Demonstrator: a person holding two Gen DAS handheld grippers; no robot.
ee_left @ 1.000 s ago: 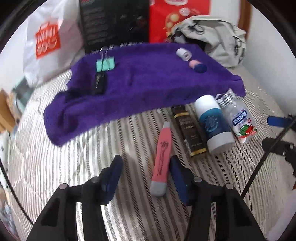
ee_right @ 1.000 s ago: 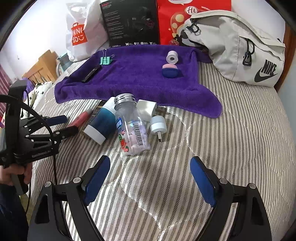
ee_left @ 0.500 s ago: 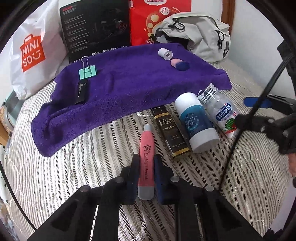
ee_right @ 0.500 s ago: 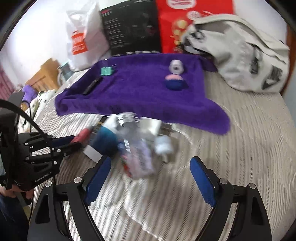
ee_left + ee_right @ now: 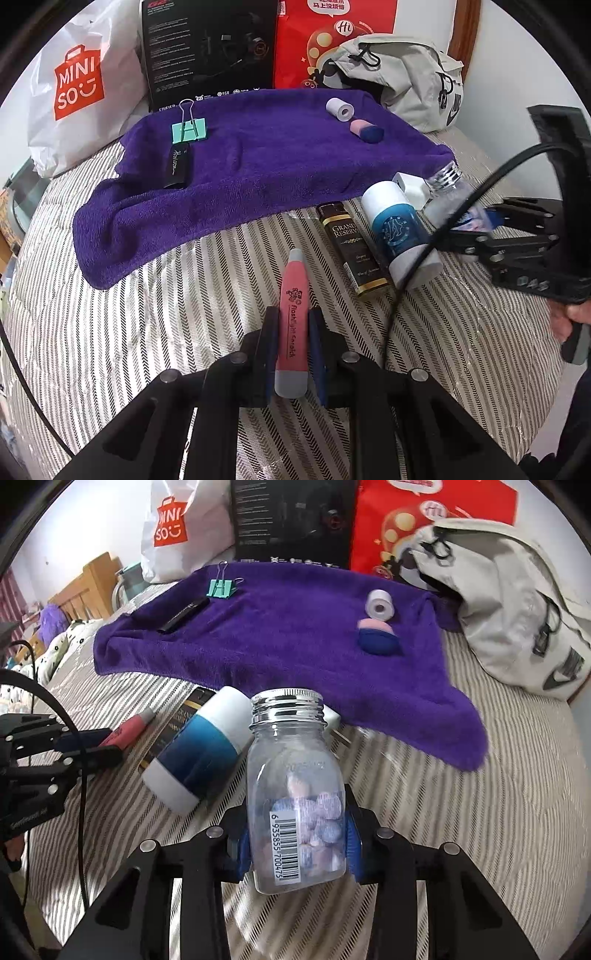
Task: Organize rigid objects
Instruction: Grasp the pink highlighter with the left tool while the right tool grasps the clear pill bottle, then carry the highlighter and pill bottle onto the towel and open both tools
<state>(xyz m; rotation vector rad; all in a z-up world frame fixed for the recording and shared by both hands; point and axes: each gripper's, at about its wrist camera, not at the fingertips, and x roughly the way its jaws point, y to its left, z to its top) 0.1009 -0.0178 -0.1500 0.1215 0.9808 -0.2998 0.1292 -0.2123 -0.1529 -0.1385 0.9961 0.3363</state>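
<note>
Purple towel (image 5: 258,166) on a grey-and-white herringbone-striped bed (image 5: 147,314); pink flashlight (image 5: 291,317) with grey ends; mint-green binder clip (image 5: 189,131); blue-and-white tube (image 5: 199,753).

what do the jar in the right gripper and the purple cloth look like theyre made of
Jar: clear, glossy plastic or perhaps glass, since the contents show through; its ridged lid looks like shiny silver metal or metallised plastic. Purple cloth: soft, matte, fuzzy pile, likely microfibre or fleece towel.

Bare striped bedding (image 5: 155,332) lies open to my left, while the brown bottle (image 5: 352,251) and blue-and-white tube (image 5: 397,230) crowd just right of my left gripper (image 5: 291,332), and the purple towel (image 5: 280,642) keeps a bare middle.
</note>
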